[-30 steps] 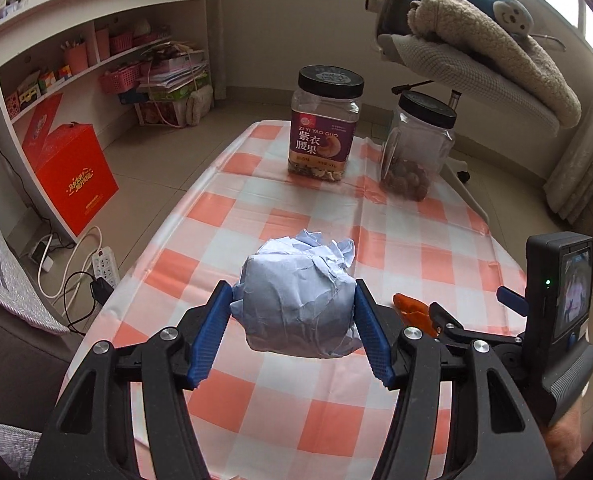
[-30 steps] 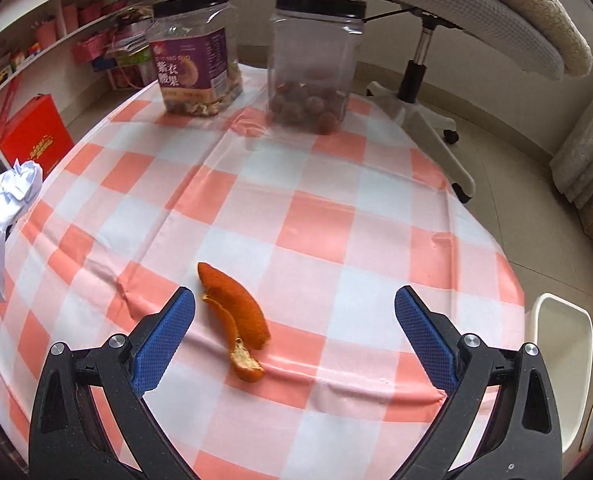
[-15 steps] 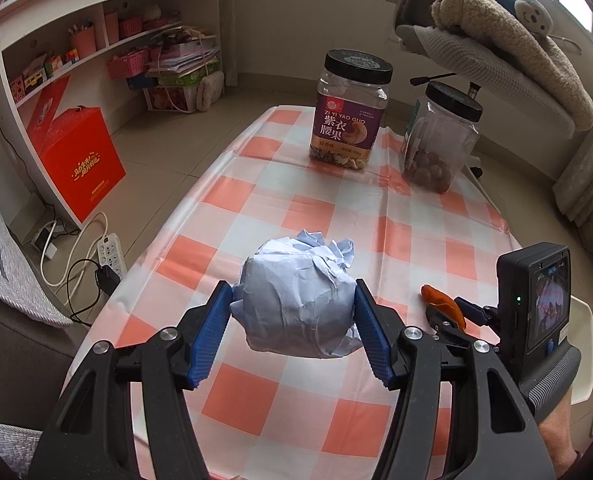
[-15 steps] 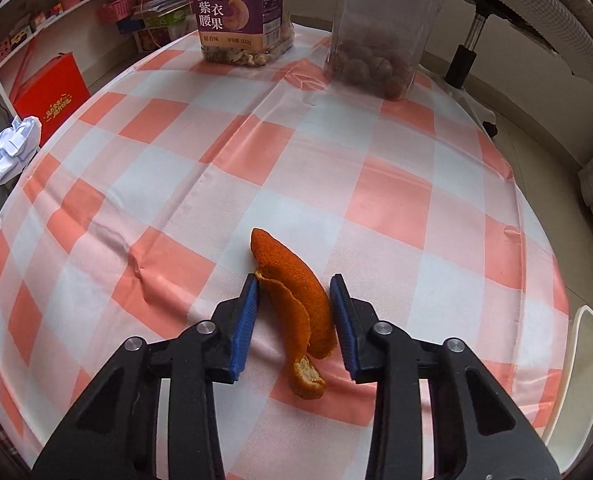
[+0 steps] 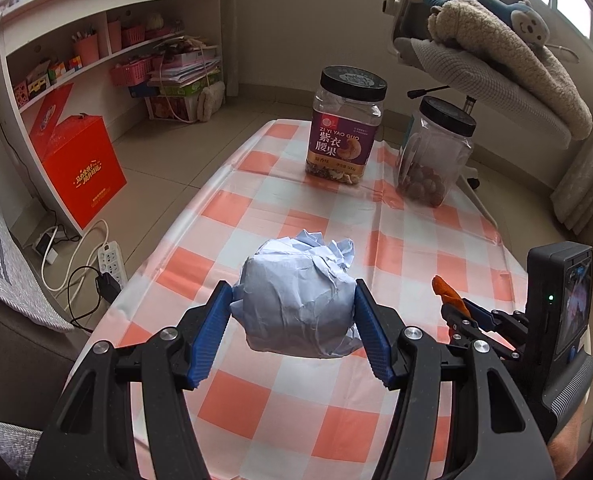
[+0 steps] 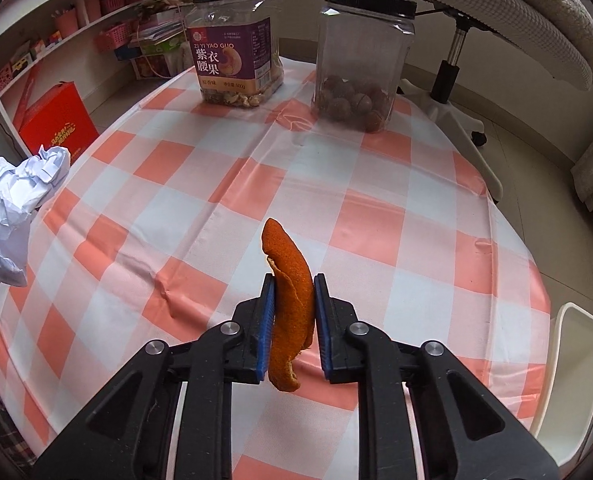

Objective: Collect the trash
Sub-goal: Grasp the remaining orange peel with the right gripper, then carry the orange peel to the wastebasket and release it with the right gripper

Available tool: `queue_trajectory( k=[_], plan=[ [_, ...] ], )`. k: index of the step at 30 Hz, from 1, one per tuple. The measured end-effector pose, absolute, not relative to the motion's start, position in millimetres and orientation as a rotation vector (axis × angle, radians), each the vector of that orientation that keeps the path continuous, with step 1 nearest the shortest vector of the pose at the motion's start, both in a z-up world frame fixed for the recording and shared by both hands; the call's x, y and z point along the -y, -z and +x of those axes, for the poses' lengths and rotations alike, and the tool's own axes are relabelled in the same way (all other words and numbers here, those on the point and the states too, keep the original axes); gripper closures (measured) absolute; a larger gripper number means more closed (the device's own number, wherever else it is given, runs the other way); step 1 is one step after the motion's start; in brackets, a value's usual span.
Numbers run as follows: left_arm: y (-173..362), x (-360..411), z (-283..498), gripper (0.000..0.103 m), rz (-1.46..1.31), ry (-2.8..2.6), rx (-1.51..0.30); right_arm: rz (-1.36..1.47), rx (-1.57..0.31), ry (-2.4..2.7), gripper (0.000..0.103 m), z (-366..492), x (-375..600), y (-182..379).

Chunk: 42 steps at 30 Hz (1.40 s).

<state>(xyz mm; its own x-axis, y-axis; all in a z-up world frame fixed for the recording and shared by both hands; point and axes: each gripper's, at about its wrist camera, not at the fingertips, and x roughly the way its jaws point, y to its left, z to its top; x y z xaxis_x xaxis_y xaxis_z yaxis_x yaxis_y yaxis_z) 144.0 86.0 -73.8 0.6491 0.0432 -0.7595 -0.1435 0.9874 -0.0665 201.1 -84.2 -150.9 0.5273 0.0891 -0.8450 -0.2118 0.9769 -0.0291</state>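
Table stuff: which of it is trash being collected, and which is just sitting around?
Trash:
- crumpled paper ball, held in the left gripper
- orange peel, pinched in the right gripper

Just sitting there:
- cashew jar
- nut jar
- checked tablecloth

Orange peel (image 6: 290, 304), white paper wad (image 5: 298, 306), orange-and-white checked tablecloth (image 6: 376, 232), blue-padded tools

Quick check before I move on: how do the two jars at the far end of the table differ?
The left jar carries a purple printed label; the right jar is bare and clear. The left jar holds pale cashew-like nuts in a thin layer at its bottom; the right jar holds round brown nuts piled a bit higher. Both have black lids, stand upright on the checked cloth and look mostly empty.
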Motion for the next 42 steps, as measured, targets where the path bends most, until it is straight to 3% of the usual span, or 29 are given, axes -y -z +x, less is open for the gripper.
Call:
queue_trajectory(
  k=[17, 42],
  plan=[
    [49, -58, 133, 0.043, -0.110, -0.075, -0.801, -0.062, -0.853, -0.152, 0.085, 162, 132, 85],
    [48, 51, 136, 0.043, -0.027, 0.076, -0.786, -0.002, -0.789, 0.057, 0.085, 117, 255, 56]
  ],
)
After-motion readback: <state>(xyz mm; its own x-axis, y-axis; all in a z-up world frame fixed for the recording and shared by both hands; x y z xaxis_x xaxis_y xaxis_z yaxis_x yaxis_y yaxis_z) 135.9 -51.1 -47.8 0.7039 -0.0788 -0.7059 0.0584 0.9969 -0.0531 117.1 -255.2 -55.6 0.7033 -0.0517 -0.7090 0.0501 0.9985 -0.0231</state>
